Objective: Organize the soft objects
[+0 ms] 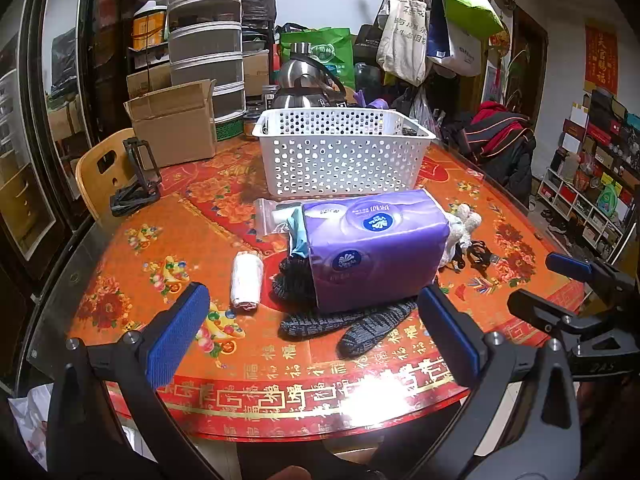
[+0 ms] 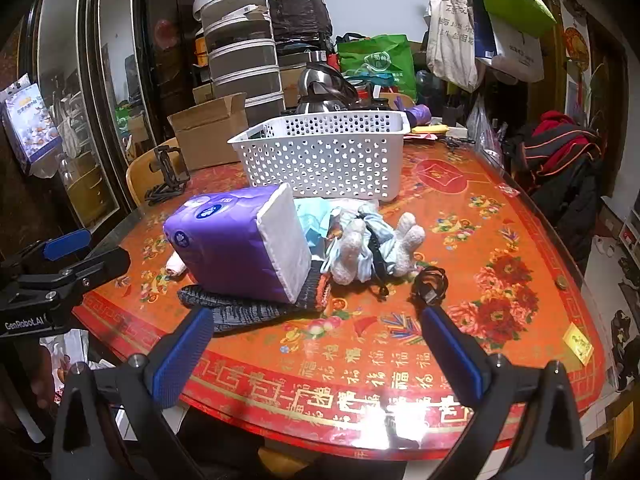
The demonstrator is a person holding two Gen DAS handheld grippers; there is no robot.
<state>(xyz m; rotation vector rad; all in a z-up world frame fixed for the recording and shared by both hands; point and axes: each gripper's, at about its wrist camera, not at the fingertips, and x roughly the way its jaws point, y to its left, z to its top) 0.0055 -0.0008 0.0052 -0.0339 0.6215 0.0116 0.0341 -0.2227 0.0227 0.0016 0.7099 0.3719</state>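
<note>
A purple tissue pack lies mid-table on dark grey knit gloves. Beside it are a light blue cloth, a white plush toy, a white roll and a zip bag. Behind them stands a white perforated basket. My left gripper hovers open at the table's near edge, in front of the pack. My right gripper is open too, nothing between its pads, near the gloves.
A coiled black cable lies right of the plush toy. A cardboard box, a black stand and a wooden chair are at the left. A kettle stands behind the basket. A yellow card sits near the right edge.
</note>
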